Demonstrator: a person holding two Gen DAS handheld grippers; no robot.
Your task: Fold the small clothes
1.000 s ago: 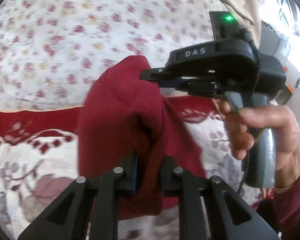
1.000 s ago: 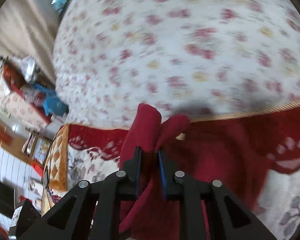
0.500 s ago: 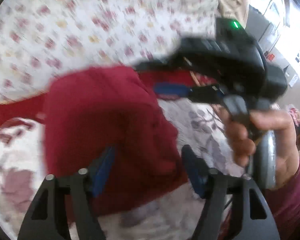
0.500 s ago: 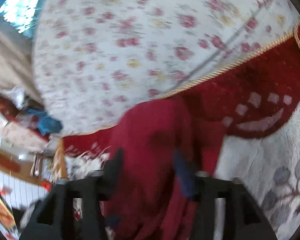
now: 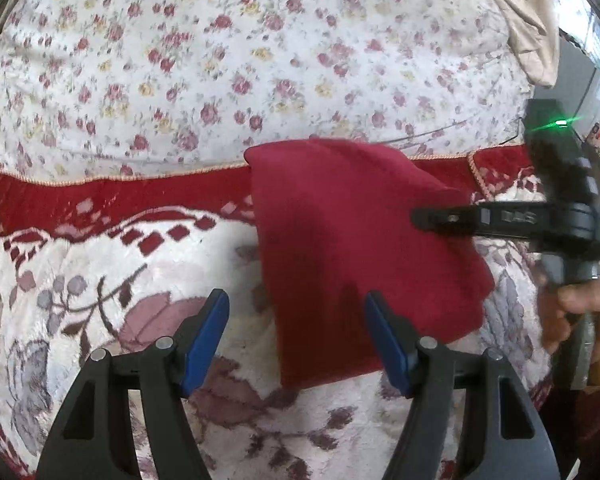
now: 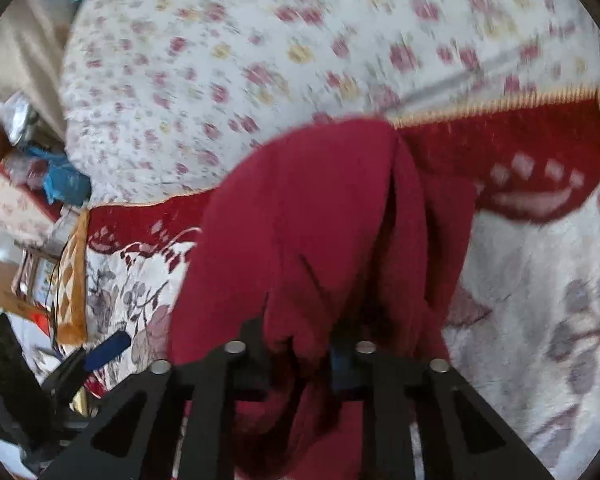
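Note:
A dark red garment (image 5: pixel 360 240) lies folded on the patterned blanket, its far edge at the red border. My left gripper (image 5: pixel 296 340) is open just before the garment's near left corner; the cloth lies between the blue pads, untouched. In the left wrist view my right gripper (image 5: pixel 420 216) reaches in from the right over the garment's right side, held by a hand (image 5: pixel 580 312). In the right wrist view the red garment (image 6: pixel 320 220) bunches up between the closing jaws of my right gripper (image 6: pixel 300 344), which pinch a fold.
A white quilt (image 5: pixel 220 60) with small flowers covers the far half of the bed. The blanket (image 5: pixel 100 208) has a red band and a gold cord edge. Beige cloth (image 5: pixel 528 32) hangs at the top right. Household clutter (image 6: pixel 56 184) sits beyond the bed's left edge.
My left gripper let go of the garment and opened. The garment dropped from a raised bunch to lie flat. The right gripper opened half a second ago and has closed on cloth again.

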